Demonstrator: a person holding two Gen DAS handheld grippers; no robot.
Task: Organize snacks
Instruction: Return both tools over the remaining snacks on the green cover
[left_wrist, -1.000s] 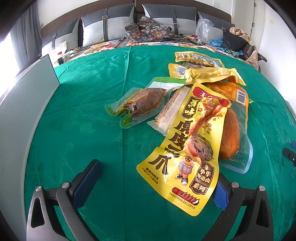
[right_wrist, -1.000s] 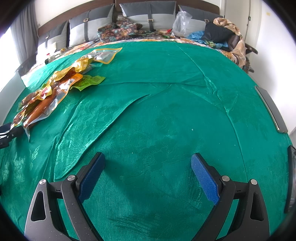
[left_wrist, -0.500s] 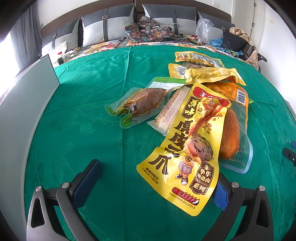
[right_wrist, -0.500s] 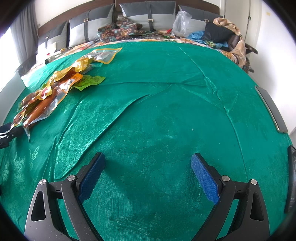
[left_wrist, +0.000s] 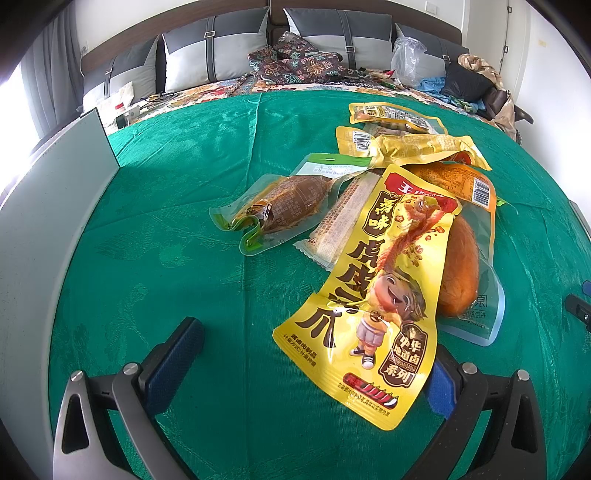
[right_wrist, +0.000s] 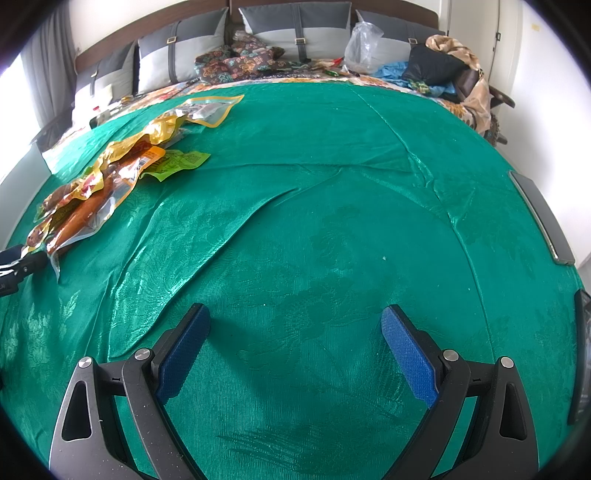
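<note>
The yellow pouch (left_wrist: 373, 295) lies on the green cloth (left_wrist: 166, 229) at the near end of the snack pile (left_wrist: 388, 192), its long axis running from the far right down toward the left claw (left_wrist: 306, 369), whose jaws stand wide with nothing in them; the pouch's near end overlaps the right-hand pad (left_wrist: 437, 384). The right claw (right_wrist: 295, 354) is also wide and empty over bare cloth, with the pile well off to its left. So the left claw looks the nearer one, and would do best to close across the pouch's near end.
</note>
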